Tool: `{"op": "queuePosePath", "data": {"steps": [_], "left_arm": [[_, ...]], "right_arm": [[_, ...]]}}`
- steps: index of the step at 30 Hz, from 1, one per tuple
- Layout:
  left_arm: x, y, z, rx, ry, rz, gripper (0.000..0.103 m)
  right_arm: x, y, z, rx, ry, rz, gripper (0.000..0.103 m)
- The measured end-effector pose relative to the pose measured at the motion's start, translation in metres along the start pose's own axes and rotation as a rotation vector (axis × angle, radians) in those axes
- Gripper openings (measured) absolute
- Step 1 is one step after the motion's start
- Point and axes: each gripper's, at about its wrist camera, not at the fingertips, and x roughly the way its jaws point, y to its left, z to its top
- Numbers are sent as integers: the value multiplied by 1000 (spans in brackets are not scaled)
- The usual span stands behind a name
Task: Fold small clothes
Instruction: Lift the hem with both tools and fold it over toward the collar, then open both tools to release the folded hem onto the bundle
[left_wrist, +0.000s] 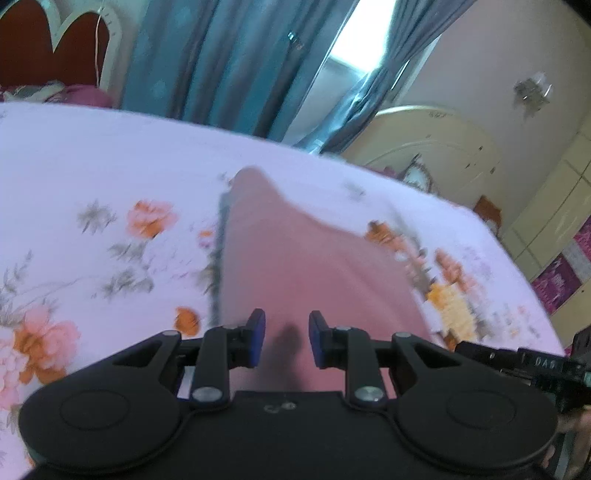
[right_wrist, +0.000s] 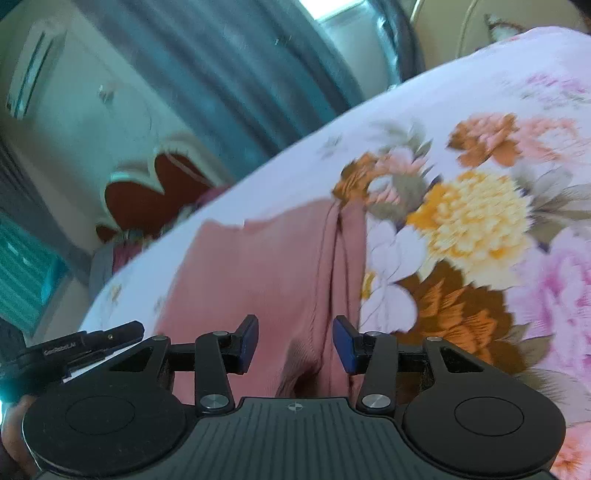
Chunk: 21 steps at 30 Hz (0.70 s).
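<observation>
**A:** A dusty-pink ribbed knit garment (right_wrist: 266, 273) lies flat on a pale lilac bedsheet printed with orange, yellow and pink flowers (left_wrist: 92, 155), directly ahead of both hand-held tools. What is the state of the grippers?

**B:** Both are released. The left gripper (left_wrist: 287, 338), black with blue pads, hangs over the near part of the cloth with a narrow gap between its jaws and nothing in it. The right gripper (right_wrist: 294, 341) stands wider, also over the near edge, gripping nothing.

**A:** What does the step in hand call for?

**B:** By my reading a fold is between grasps. Each tool should close on one near corner, taking all the layers, then both should lift and carry level so the edge lands square.

**A:** How does the garment look?

**B:** From the right wrist, a long crease runs lengthwise near its right side, and the far edge (right_wrist: 258, 223) looks uneven. From the left wrist it narrows to a rounded far end (left_wrist: 251, 177). Both views are blurred, so its kind is unclear. Teal curtains (left_wrist: 221, 55) hang beyond the bed.
</observation>
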Motion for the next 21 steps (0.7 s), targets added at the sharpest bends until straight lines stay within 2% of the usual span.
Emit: {"op": "queuePosePath", "data": {"steps": [3,6,9,12,15,16,17,19,20,21], "left_arm": [[12,10,0,-16,47,8,24],[14,13,0,-20,28,-6,24],[10,17,5,-11,0,-41,24],[22,23,13,-9,22,-43,24],[40,31,17,-4,70,-62,26],[44,33,18,7,74,-64,27],[45,35,20,9,77,-66,26],[34,30,24,38,45,-96,21],[27,25,25,74,19,-115,23],[26,20,23,101,27,-119,24]], "right_arm": [[19,-2,2,-7,42,-4,45],[35,-1,5,-35,87,1,45],[41,-6,15,-10,71,-2,45],[65,-14,29,44,125,16,45],[79,-3,39,-9,139,16,45],[82,4,38,-58,137,-2,19],[84,12,37,-119,139,-37,10],[71,30,35,-220,87,-81,9],[56,37,34,-253,49,-89,9],[43,40,31,-270,26,-91,9]]}}
